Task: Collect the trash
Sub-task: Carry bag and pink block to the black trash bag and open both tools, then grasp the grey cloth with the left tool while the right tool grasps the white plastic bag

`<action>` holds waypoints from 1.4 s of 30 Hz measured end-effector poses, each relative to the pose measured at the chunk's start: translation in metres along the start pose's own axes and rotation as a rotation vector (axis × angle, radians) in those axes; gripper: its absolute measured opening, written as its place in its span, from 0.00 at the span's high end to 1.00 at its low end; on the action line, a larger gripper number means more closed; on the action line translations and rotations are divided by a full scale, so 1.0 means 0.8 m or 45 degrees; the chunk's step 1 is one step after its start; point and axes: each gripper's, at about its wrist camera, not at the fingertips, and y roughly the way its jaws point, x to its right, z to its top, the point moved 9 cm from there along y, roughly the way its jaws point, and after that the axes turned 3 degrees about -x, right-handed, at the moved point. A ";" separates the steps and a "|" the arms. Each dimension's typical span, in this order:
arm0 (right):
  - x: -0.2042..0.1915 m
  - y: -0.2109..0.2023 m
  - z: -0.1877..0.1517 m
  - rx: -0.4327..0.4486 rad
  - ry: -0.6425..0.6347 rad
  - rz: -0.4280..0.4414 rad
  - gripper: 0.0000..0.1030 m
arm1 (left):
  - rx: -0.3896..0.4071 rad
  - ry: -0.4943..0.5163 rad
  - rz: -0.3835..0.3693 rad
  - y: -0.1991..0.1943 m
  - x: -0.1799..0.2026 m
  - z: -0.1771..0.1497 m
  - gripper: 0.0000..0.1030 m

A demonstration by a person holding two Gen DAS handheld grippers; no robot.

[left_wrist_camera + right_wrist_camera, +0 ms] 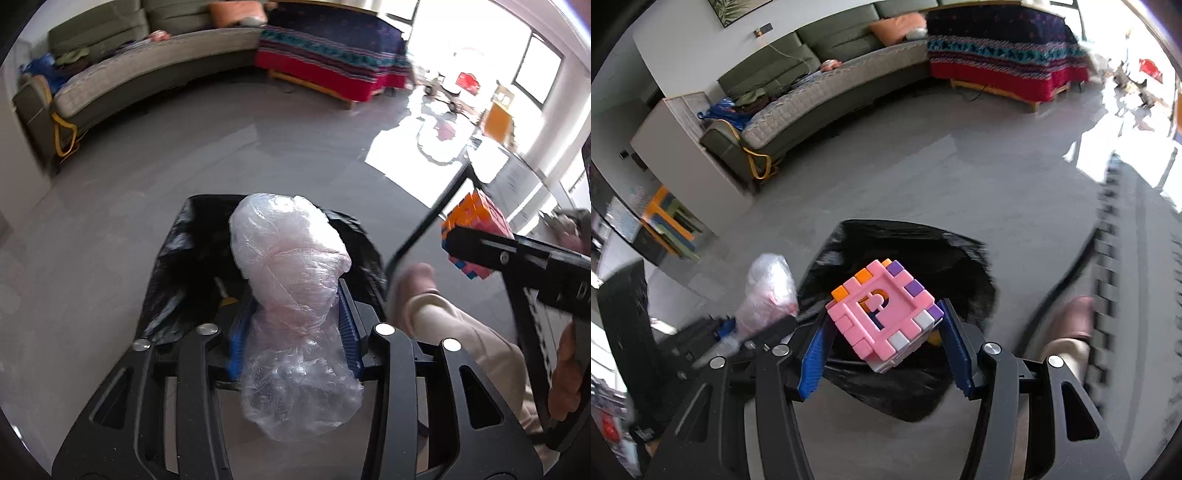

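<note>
A black trash bag (177,280) lies open on the grey floor under both grippers. My left gripper (295,291) is shut on a crumpled clear plastic bundle (288,266). The plastic fills the space between the blue pads (349,325) and juts out over the bag. In the right wrist view my right gripper (886,314) stands open above the bag (923,251). A pink, orange and purple block cube (882,314) sits tilted between its pads, only its corners near them. The cube (484,214) also shows at the right gripper's tip in the left wrist view.
A person's slippered foot (1075,317) and beige trouser leg (461,332) stand just right of the bag. A black table edge (436,218) runs beside it. A long grey sofa (812,96) and a bed with a red patterned blanket (1004,62) line the far wall.
</note>
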 end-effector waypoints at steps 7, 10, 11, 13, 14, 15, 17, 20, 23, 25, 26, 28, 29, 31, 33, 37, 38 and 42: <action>-0.011 0.004 0.031 0.033 -0.018 -0.053 0.21 | 0.051 -0.114 0.098 -0.002 -0.042 0.015 0.06; -0.007 -0.002 0.029 0.045 -0.015 -0.061 0.21 | 0.031 -0.109 0.066 0.002 -0.038 0.016 0.06; -0.003 -0.005 0.026 0.050 -0.013 -0.061 0.21 | 0.031 -0.099 0.061 0.002 -0.035 0.017 0.06; -0.001 -0.008 0.026 0.060 -0.008 -0.070 0.21 | 0.036 -0.065 0.050 0.000 -0.024 0.017 0.06; 0.001 -0.010 0.026 0.065 -0.003 -0.069 0.21 | 0.041 -0.049 0.047 -0.003 -0.018 0.017 0.06; 0.004 -0.014 0.025 0.071 0.005 -0.068 0.21 | 0.046 -0.036 0.042 -0.005 -0.013 0.017 0.06; 0.010 -0.023 0.023 0.083 0.025 -0.063 0.21 | 0.050 -0.004 0.023 -0.006 0.002 0.019 0.06; 0.024 -0.038 0.018 0.104 0.059 -0.058 0.21 | 0.052 0.037 0.009 -0.008 0.024 0.023 0.06; 0.036 -0.051 0.013 0.123 0.083 -0.063 0.21 | 0.052 0.062 -0.024 -0.010 0.044 0.025 0.06; 0.044 -0.061 0.010 0.134 0.095 -0.063 0.21 | 0.046 0.070 -0.048 -0.010 0.056 0.024 0.06; 0.047 -0.065 0.007 0.142 0.099 -0.066 0.21 | 0.046 0.075 -0.057 -0.011 0.061 0.024 0.06; 0.056 -0.078 0.000 0.163 0.110 -0.072 0.21 | 0.048 0.086 -0.079 -0.014 0.077 0.023 0.06; 0.061 -0.085 -0.004 0.169 0.116 -0.079 0.21 | 0.047 0.093 -0.092 -0.014 0.085 0.025 0.06; 0.079 -0.108 -0.011 0.212 0.144 -0.102 0.21 | 0.045 0.126 -0.130 -0.017 0.108 0.028 0.06; 0.095 -0.126 -0.016 0.241 0.171 -0.125 0.21 | 0.052 0.179 -0.153 -0.021 0.135 0.032 0.06; 0.136 -0.166 -0.028 0.292 0.233 -0.186 0.21 | 0.052 0.263 -0.211 -0.026 0.188 0.036 0.06; 0.147 -0.175 -0.031 0.305 0.247 -0.202 0.21 | 0.054 0.278 -0.235 -0.028 0.203 0.037 0.06; 0.186 -0.209 -0.045 0.351 0.313 -0.239 0.21 | 0.053 0.332 -0.311 -0.032 0.252 0.039 0.06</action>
